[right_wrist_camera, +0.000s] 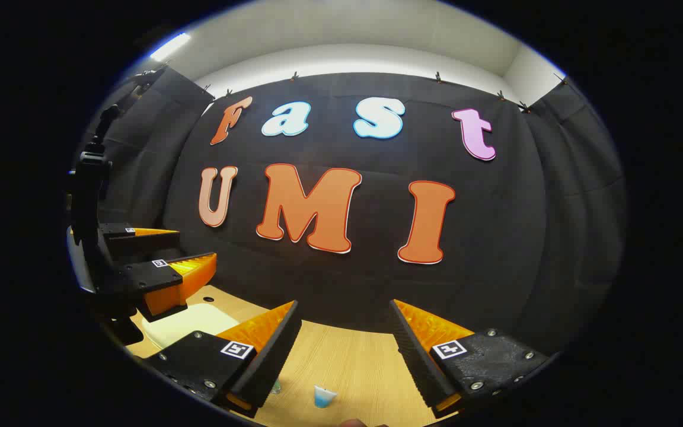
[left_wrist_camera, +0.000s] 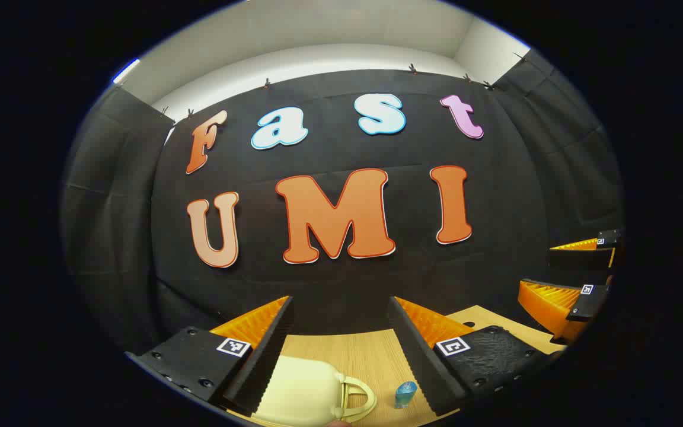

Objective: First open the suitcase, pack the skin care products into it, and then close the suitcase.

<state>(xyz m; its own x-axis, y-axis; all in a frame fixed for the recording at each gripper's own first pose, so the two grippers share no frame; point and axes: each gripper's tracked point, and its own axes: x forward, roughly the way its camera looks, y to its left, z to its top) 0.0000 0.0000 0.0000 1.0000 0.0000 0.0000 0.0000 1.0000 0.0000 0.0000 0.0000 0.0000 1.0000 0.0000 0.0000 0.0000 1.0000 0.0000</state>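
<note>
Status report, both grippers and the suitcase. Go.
Left gripper open, empty, above the table. Right gripper open, empty. Cream suitcase closed, handle toward a small blue bottle. Nothing blocking.

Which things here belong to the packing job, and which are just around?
Job:
suitcase, closed, handle toward the bottle
small blue bottle on the table beside it
left hand-held gripper, open
right hand-held gripper, open

Just there:
wooden table
black cloth wall
</note>
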